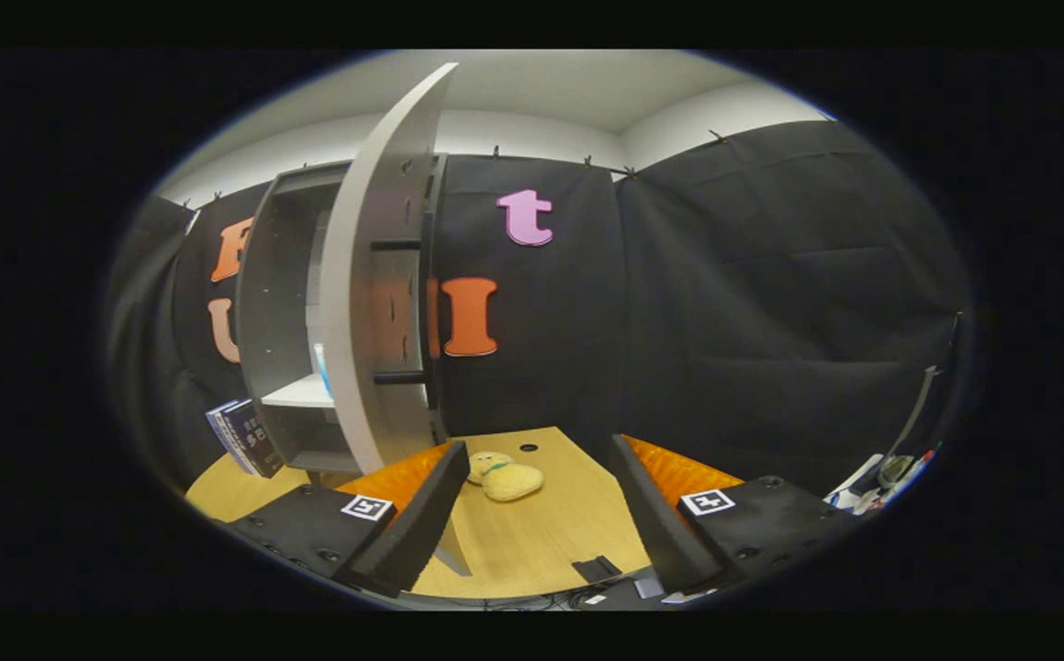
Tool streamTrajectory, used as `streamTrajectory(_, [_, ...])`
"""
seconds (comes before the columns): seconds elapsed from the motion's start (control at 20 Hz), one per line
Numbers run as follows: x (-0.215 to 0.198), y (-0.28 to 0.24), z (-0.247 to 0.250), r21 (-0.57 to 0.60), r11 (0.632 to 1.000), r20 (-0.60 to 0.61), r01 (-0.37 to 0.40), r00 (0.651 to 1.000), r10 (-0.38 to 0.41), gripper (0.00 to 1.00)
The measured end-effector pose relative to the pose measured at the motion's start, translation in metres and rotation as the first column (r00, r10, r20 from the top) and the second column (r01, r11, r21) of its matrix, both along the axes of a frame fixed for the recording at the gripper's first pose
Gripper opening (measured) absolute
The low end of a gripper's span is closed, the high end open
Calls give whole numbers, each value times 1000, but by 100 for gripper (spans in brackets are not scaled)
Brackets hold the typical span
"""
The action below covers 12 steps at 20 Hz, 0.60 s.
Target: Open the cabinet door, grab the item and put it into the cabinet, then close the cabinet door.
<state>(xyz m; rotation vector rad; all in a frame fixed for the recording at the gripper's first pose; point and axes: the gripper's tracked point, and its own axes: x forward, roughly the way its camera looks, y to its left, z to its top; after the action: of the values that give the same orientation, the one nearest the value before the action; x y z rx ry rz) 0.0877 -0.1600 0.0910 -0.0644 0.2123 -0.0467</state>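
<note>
Grey cabinet (288,321) stands on a light wood-grain table (532,542), matte flat panels, boxy open-front frame. Its door (375,275) is swung wide open, a flat slab seen nearly edge-on, bowed by the lens, with small drilled holes on its inner face. Inside, one pale shelf (297,393) is visible; something light blue sits at the shelf's edge behind the door, can't tell what. The item is a yellow plush toy (504,477), soft, lumpy and rounded, with a green band at its neck. It lies on the table beyond the fingertips, in line with the gap between them, near the foot of the open door, outside the cabinet. Dark-covered books (247,436) lean against the cabinet's far side. Gripper (536,514) is spread wide, holding nothing; both fingers (421,523) are blocky wedges with ribbed inner pads. One finger's tip appears just beside the lower edge of the door; contact can't be told.
</note>
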Motion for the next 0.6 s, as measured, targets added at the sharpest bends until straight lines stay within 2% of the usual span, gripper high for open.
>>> streamTrajectory(0.2, [16, 6, -14, 7, 1000, -10, -11, 1000, 11, 99])
streamTrajectory(0.6, [19, 19, -25, 59, 998, -23, -36, 999, 37, 94])
